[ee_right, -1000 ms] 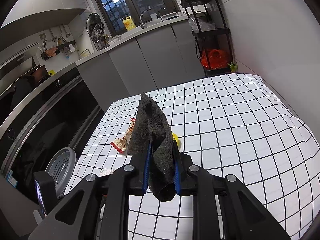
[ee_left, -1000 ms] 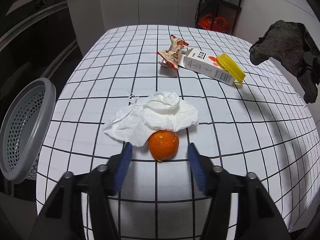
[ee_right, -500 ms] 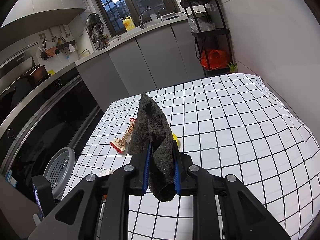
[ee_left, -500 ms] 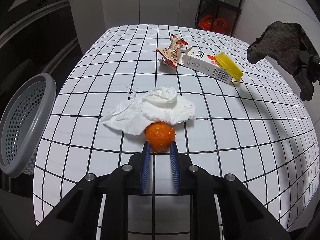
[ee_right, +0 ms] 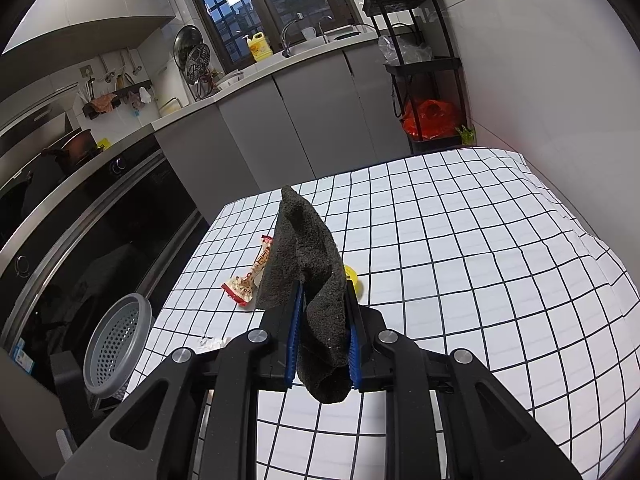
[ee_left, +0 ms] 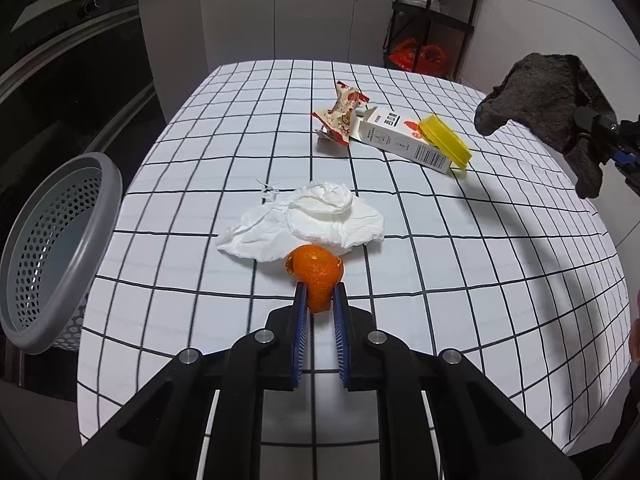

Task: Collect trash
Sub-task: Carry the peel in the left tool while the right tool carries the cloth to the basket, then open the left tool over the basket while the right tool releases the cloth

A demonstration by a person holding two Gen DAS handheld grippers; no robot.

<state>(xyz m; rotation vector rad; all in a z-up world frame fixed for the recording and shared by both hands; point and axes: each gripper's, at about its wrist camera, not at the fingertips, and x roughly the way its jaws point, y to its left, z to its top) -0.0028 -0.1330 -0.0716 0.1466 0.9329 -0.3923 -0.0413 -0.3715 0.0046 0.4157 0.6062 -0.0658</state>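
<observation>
The left tool points down at the grid-patterned tabletop, and its blue pads are closing on an orange peel, which sits squeezed between their tips. The peel rests on the tabletop at the near edge of a crumpled white tissue, touching it at the tissue's 6 o'clock side.

From the tissue, a red and white snack wrapper lies toward 12 o'clock, well apart from it. Just beside the wrapper, at its 3 o'clock, lies a white carton on its side, with a yellow box touching its far end. A grey perforated basket stands off the tabletop's edge at 9 o'clock from the peel, its mouth tilted toward the camera.

The right tool is held above the tabletop, its pads clamped tight on a dark grey cloth. The cloth rises in a peak past the fingertips and also hangs down in a fold below them. In the left wrist view the same cloth shows at 2 o'clock, raised clear of the tabletop. In the right wrist view the wrapper peeks out at 9 o'clock of the cloth and the basket sits at 8 o'clock.
</observation>
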